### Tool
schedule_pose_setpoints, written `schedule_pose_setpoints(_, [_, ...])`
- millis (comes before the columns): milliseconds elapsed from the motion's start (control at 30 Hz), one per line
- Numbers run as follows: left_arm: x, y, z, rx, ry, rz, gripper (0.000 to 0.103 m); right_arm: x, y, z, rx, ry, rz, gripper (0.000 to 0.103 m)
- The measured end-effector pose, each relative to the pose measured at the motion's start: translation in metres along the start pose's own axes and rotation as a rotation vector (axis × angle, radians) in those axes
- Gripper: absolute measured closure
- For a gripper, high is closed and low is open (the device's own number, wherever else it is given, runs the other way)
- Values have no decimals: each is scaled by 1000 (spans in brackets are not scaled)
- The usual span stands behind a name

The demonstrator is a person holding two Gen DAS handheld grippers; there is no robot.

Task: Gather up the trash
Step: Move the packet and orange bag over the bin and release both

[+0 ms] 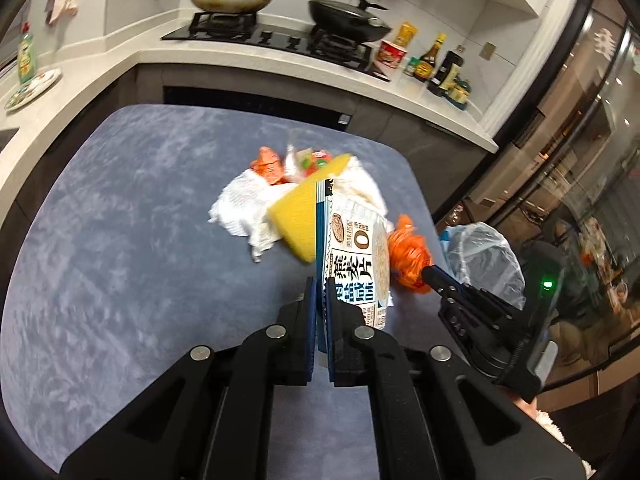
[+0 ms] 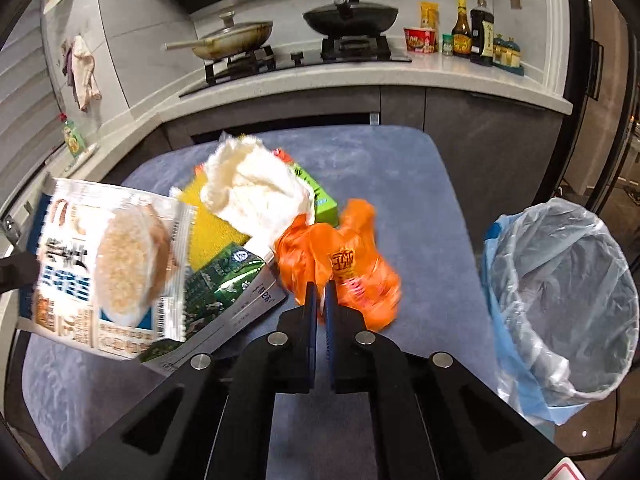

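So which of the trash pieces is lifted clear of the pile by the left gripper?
The white-and-blue oatmeal wrapper, pinched in the left gripper. The right gripper has the orange plastic bag; the paper towel lies on the table.

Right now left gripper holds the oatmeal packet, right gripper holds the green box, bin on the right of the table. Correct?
One error: the right gripper is shut on the orange plastic bag, not the green box, which lies on the table; the right wrist view shows it. The left gripper does hold the oatmeal packet, and the bin is on the right.

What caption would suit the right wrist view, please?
Right gripper pinches orange bag beside lined bin.
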State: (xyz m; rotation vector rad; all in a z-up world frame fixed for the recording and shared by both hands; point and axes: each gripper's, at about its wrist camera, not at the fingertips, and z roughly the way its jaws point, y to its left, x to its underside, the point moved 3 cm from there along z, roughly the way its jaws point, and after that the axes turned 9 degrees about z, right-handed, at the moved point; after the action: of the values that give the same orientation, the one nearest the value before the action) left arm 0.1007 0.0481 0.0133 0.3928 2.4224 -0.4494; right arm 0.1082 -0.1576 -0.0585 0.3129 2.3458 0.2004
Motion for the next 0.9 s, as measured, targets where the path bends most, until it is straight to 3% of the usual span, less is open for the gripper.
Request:
schedule_pose_setpoints(233, [-10, -44, -1, 32, -24, 84, 99, -7, -39, -63, 4, -90, 91, 99])
schedule_pose_setpoints(533, [-22, -124, 17, 87, -41, 212, 99, -9, -123, -121, 110, -179, 200, 99])
schedule_pose_setpoints(900, [-43, -230, 79, 115, -50, 339, 99, -12, -225, -120, 174, -188, 344, 99])
